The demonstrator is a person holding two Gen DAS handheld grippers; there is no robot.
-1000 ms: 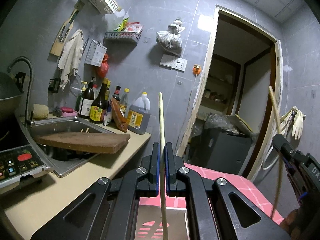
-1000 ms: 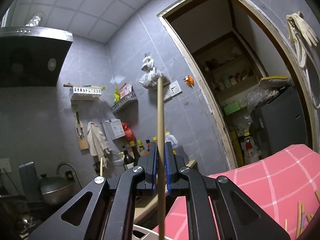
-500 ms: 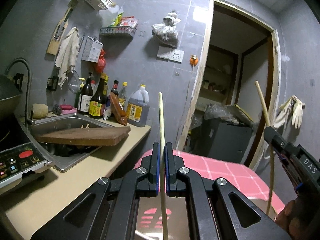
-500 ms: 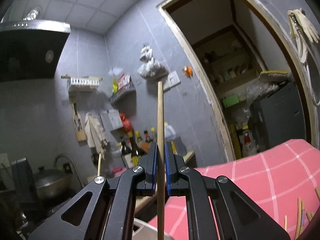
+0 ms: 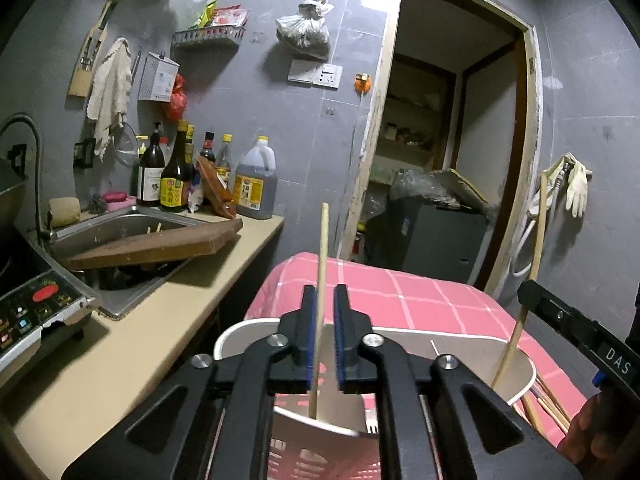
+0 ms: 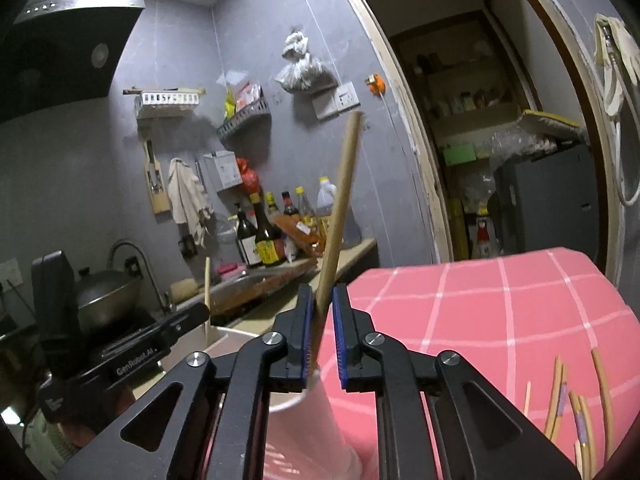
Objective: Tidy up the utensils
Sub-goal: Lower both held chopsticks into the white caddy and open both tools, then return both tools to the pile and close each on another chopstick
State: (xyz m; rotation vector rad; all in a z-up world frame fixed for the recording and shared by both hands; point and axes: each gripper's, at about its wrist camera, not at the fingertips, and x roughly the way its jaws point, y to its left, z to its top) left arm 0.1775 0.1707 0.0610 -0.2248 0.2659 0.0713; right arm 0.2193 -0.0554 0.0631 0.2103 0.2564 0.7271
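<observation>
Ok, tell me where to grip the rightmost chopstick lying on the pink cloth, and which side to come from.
Grip the rightmost chopstick near its middle, coming down from above and pinching across its width. It lies flat on the pink cloth, a little apart from the other chopsticks, so there is likely room on both sides.

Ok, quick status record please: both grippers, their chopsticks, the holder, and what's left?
left gripper: jaws opening, pads not clamped
left chopstick: upright between those jaws, lower end in white holder
right gripper: jaws opening, pads not clamped
right chopstick: tilted between those jaws, lower end in the holder
remaining: loose chopsticks lying on pink checked cloth
</observation>
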